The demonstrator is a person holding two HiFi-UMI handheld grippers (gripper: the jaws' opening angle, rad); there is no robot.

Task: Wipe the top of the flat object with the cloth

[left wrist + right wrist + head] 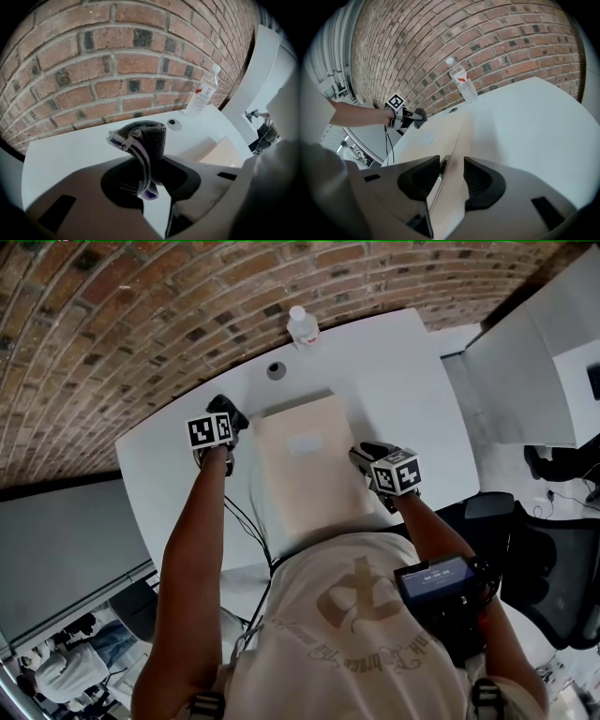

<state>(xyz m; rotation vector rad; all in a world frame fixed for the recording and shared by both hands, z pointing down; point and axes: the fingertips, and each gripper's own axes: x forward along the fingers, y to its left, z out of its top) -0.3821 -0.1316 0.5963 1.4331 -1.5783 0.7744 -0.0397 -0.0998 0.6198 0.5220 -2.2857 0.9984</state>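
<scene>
A flat beige box (305, 470) lies in the middle of the white table (403, 381). My left gripper (228, 420) is off the box's left edge, just above the table, shut on a rolled dark grey cloth (145, 140) with a purple stripe. The cloth sticks up from between the jaws. My right gripper (368, 458) is at the box's right edge. In the right gripper view the box's (433, 136) side edge runs between the pads of the right gripper (451, 176), which is shut on it. That view also shows the left gripper (408, 117) at the box's far side.
A clear water bottle (302, 326) stands at the table's far edge by the brick wall (141, 324). A small round grommet (276, 370) sits in the table between bottle and box. A second white desk (525, 371) and a black chair (553, 568) are to the right.
</scene>
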